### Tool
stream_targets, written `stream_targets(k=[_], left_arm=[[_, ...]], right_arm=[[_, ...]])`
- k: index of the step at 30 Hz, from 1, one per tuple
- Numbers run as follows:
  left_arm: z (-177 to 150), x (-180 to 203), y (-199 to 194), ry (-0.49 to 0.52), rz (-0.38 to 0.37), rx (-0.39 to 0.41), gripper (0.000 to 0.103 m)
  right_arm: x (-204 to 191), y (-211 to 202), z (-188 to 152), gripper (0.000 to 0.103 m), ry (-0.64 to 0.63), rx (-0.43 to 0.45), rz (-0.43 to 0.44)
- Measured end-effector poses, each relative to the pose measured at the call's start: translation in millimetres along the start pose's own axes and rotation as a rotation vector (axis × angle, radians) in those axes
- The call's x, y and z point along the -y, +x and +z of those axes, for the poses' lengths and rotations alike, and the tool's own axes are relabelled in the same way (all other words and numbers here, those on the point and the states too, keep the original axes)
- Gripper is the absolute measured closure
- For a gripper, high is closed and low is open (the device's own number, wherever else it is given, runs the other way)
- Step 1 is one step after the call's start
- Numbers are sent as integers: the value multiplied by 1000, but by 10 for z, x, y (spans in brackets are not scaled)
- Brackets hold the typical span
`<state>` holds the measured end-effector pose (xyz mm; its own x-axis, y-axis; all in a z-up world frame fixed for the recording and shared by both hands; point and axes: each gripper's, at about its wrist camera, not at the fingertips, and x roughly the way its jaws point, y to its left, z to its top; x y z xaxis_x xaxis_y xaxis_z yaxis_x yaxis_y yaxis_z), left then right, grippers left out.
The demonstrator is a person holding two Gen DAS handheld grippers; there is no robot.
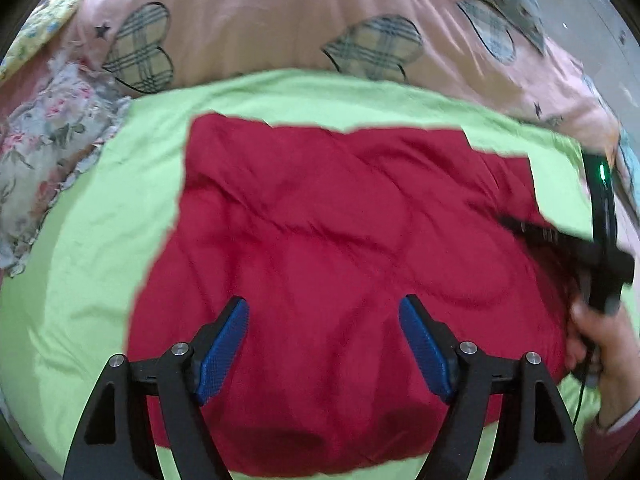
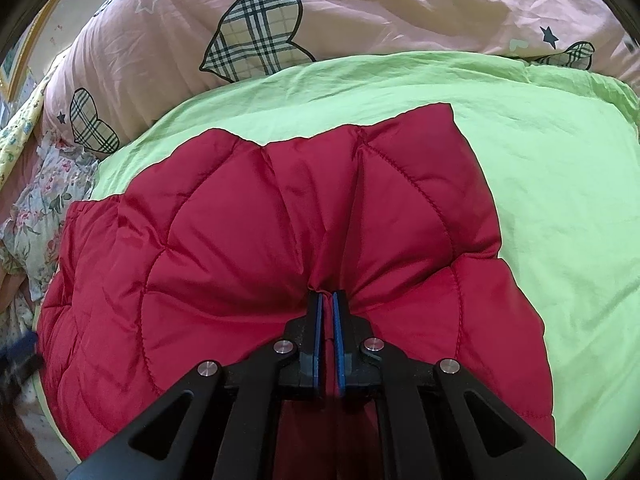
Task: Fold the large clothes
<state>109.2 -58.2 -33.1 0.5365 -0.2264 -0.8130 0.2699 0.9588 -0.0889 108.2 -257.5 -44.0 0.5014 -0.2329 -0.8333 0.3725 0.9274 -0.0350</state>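
A red quilted jacket (image 1: 340, 248) lies spread on a lime green sheet (image 1: 92, 240). My left gripper (image 1: 324, 308) hovers over the jacket's near part, open, its blue pads wide apart with nothing between them. At the right edge of the left wrist view a hand holds the right gripper (image 1: 516, 224), whose tips rest on the jacket's right side. In the right wrist view the jacket (image 2: 224, 232) fills the middle, and my right gripper (image 2: 327, 294) is shut on a pinched fold of its red fabric, which puckers around the tips.
A pink duvet (image 2: 360, 12) with plaid hearts lies bunched behind the green sheet (image 2: 560, 200). A floral ruffled cloth (image 1: 44, 152) sits at the left. Bare green sheet shows to the right of the jacket in the right wrist view.
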Motion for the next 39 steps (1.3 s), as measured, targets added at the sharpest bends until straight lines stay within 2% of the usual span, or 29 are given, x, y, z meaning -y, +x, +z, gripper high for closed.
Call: stream_targets(k=[2, 4, 7, 9, 11, 15, 21, 23, 28, 33, 39], left_arm=[[-70, 55, 117, 28, 41, -22, 25], [-70, 27, 210, 35, 62, -29, 22], [-47, -9, 274, 16, 54, -35, 19], [-30, -11, 297, 16, 54, -35, 19], [-11, 11, 324, 21, 58, -33, 19], [-20, 39, 324, 19, 64, -30, 19], [-72, 48, 135, 32, 48, -27, 19], [-111, 47, 24, 32, 42, -23, 19], [-274, 44, -185, 22, 68, -23, 19], [-388, 115, -82, 41, 131, -43, 14], [-379, 155, -36, 45, 142, -41, 10]], right_arm=[[4, -37, -8, 98, 4, -2, -5], [-2, -138, -21, 91, 11, 7, 1], [-54, -441, -109, 81, -5, 47, 15], [-78, -657, -224, 71, -11, 70, 43], [-140, -823, -370, 67, -38, 79, 70], [-301, -951, -653, 66, -105, 64, 98], [-198, -777, -940, 67, -123, 14, 24], [-126, -768, -951, 70, -100, 22, 29], [-117, -750, -938, 70, -88, 37, 17], [-126, -721, -949, 69, -88, 42, 11], [-165, -865, -960, 66, -80, 56, 22]])
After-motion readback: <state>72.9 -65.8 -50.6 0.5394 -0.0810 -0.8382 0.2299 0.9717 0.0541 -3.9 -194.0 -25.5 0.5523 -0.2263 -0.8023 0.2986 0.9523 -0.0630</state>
